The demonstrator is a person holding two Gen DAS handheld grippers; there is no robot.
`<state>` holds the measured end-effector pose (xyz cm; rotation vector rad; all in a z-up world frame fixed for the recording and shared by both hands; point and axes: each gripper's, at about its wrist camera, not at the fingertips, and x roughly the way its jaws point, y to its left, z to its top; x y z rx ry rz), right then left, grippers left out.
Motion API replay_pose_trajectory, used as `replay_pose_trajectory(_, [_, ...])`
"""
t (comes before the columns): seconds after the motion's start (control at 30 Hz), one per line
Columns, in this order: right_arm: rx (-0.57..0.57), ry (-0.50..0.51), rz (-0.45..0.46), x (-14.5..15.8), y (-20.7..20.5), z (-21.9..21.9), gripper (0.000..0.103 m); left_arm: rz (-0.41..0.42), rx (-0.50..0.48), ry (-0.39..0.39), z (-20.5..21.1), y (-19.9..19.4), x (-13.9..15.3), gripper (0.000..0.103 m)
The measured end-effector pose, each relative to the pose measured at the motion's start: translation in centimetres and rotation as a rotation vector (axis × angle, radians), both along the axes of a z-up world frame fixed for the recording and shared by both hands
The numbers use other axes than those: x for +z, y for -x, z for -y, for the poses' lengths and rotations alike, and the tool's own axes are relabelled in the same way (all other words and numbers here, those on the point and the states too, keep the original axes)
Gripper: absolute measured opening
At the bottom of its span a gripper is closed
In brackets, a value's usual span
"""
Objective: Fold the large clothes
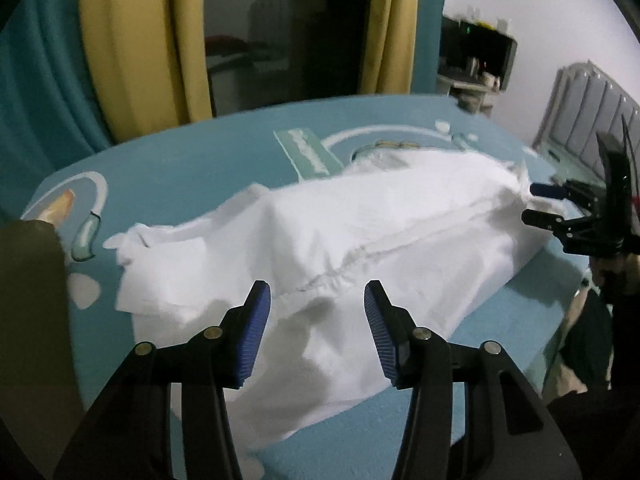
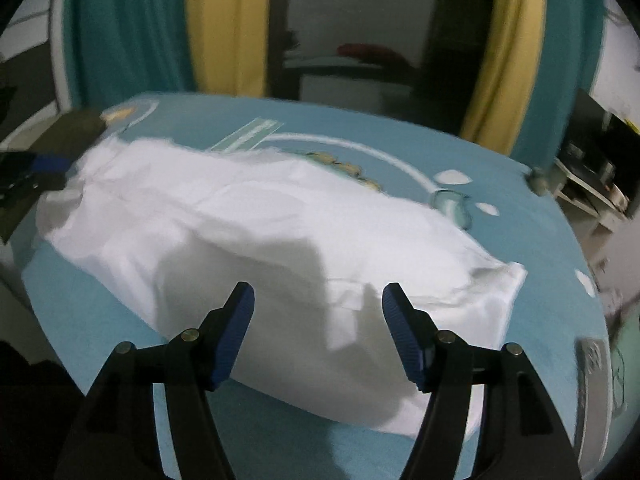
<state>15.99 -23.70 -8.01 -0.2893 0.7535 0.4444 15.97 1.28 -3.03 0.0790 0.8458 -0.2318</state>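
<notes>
Teal bedsheet (image 1: 192, 168) carries the white garment (image 1: 360, 232) mid-fold, my left gripper (image 1: 317, 304) and right gripper (image 2: 318, 304) both released, empty, needing a fresh edge to pinch next.

Bare teal bed sheet (image 2: 120, 360) all round the white garment (image 2: 256, 232); beyond it, curtains (image 2: 224, 28) close behind the bed.

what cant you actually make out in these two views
- White garment: type unclear; it lies bunched and folded over itself in both views.
- Bedsheet print: partly covered by the garment.
- Right gripper in the left wrist view: cut off by the picture's right edge.
- Shelf items: too small and blurred.
</notes>
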Motion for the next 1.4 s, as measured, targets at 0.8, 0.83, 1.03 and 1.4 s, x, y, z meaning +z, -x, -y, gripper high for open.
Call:
replay_pose_trajectory(0.8, [0.120,-0.071,0.006,2.8,-4.9,-2.1,0.003,0.011,-0.050,-0.054,-0.1,-5.7,-1.1,0.010])
replay_pose_trajectory(0.83, [0.136,-0.063,0.000,2.6,-4.6,-2.3,0.004,0.010,-0.052,-0.052,0.0,-5.9,-1.2,0.006])
replay_pose_trajectory(1.03, [0.190,0.005,-0.035,0.3,-3.3,-2.8,0.074,0.057,-0.027,-0.020,-0.4,-6.3,-0.3,0.004])
replay_pose_trajectory(1.4, [0.182,0.042,-0.031,1.1,-7.0,-3.4,0.004,0.136,-0.050,-0.034,-1.1,-10.2,2.3,0.003])
